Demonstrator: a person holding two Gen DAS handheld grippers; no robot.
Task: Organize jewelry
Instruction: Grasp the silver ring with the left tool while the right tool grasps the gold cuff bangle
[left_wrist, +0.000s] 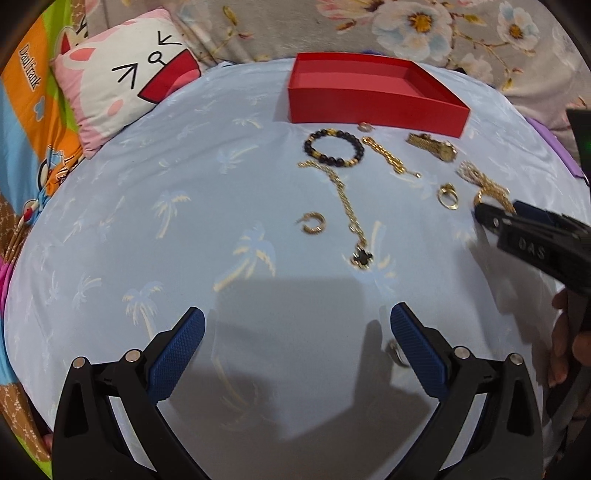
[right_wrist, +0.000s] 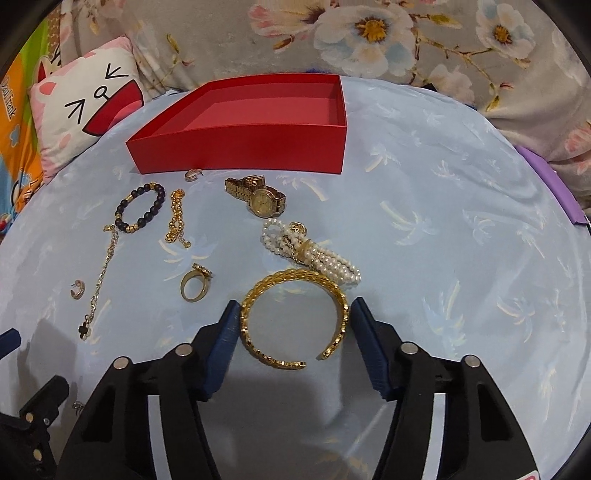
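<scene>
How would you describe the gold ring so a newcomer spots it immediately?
Start at the open red cardboard box on the pale blue palm-print sheet. Come toward the camera past the short gold chain bracelet. The chunky gold ring lies just beyond, the only closed plain band with a round studded top.

A pale blue cloth (right_wrist: 443, 192) printed with palm trees covers the surface, with a pink-and-white cartoon-face pillow (left_wrist: 122, 85) at its far left edge, a grey floral fabric (right_wrist: 369, 37) behind, and a bright cartoon-print sheet (left_wrist: 33, 122) leftmost
</scene>
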